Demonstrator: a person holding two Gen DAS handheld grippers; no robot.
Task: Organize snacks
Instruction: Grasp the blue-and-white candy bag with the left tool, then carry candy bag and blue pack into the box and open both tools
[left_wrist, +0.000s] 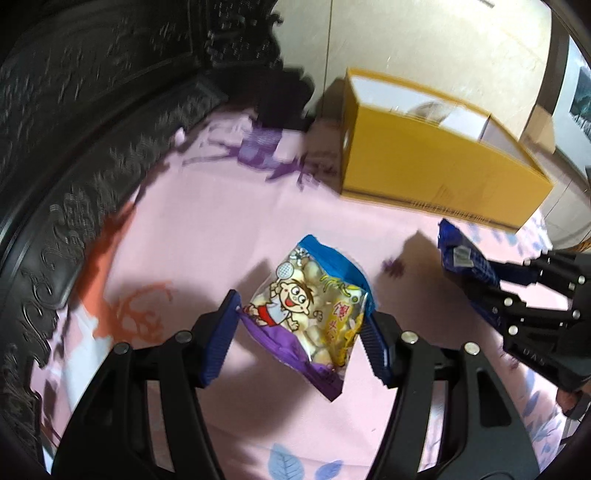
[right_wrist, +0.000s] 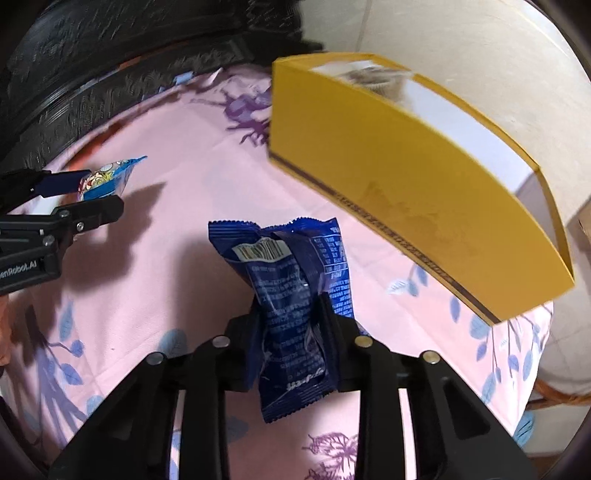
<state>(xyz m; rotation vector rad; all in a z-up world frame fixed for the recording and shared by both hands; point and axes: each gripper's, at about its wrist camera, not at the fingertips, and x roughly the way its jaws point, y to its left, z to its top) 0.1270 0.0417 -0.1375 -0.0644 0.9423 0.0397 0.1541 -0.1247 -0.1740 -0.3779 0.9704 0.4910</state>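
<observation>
A snack bag (left_wrist: 310, 306) with a cartoon child, blue top and purple bottom hangs above the pink cloth, and my left gripper (left_wrist: 299, 332) is shut on it, its blue pads pressing both side edges. From the right wrist view the same bag (right_wrist: 107, 181) pokes out of the left gripper (right_wrist: 99, 192) at the far left. A dark blue snack packet (right_wrist: 288, 266), barcode side up, is pinched at its middle by my right gripper (right_wrist: 291, 321). In the left wrist view, that packet (left_wrist: 461, 258) and the right gripper (left_wrist: 498, 291) sit at the right edge.
An open yellow cardboard box (left_wrist: 424, 177) with a white inside stands on the far right of the flowered pink cloth (left_wrist: 184, 240); the box (right_wrist: 406, 206) is just beyond the blue packet. Dark carved furniture (left_wrist: 74, 129) rings the left and back. Pale floor lies behind the box.
</observation>
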